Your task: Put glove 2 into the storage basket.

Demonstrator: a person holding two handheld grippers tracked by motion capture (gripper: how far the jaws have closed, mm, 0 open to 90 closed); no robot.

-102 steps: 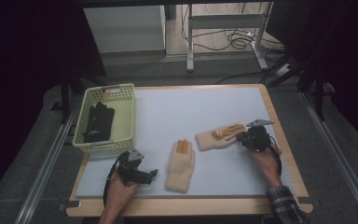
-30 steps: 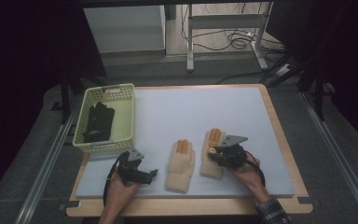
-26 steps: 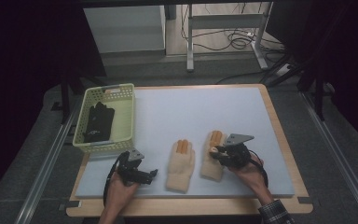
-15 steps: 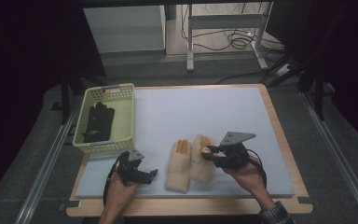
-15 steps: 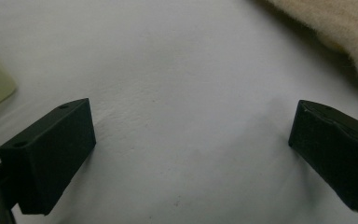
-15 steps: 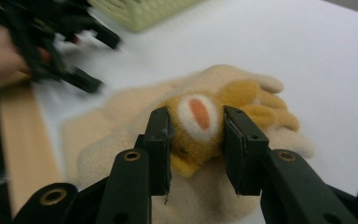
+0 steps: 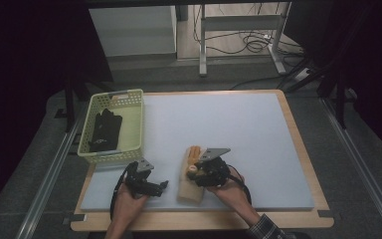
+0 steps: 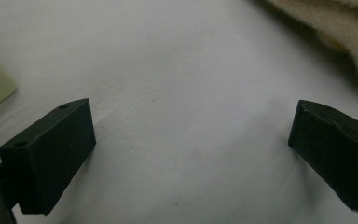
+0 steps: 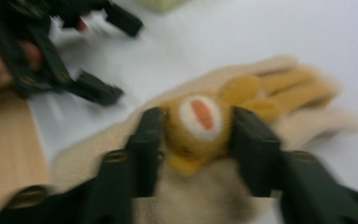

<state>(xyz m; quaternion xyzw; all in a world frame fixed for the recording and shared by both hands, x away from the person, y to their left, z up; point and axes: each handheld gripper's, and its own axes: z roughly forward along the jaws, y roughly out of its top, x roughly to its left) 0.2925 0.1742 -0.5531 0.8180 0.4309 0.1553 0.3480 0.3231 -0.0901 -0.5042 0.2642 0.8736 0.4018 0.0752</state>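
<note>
Two beige work gloves (image 7: 192,175) with orange palms are lying stacked near the front edge of the grey mat (image 7: 238,124), between the two hands. The right gripper (image 9: 199,133) is grasping a bunched orange fold of the upper glove (image 9: 200,126); its jaws have just been opening, the fold still between them. The left gripper (image 8: 191,154) is resting spread wide on the mat, nothing inside. A yellow-green basket (image 7: 131,142) is holding black gloves (image 7: 104,130) at left.

Two cream knit gloves (image 7: 190,179) with orange-yellow palms lie stacked near the mat's (image 7: 248,124) front edge, fingers toward the far edge, the top one bunched.
</note>
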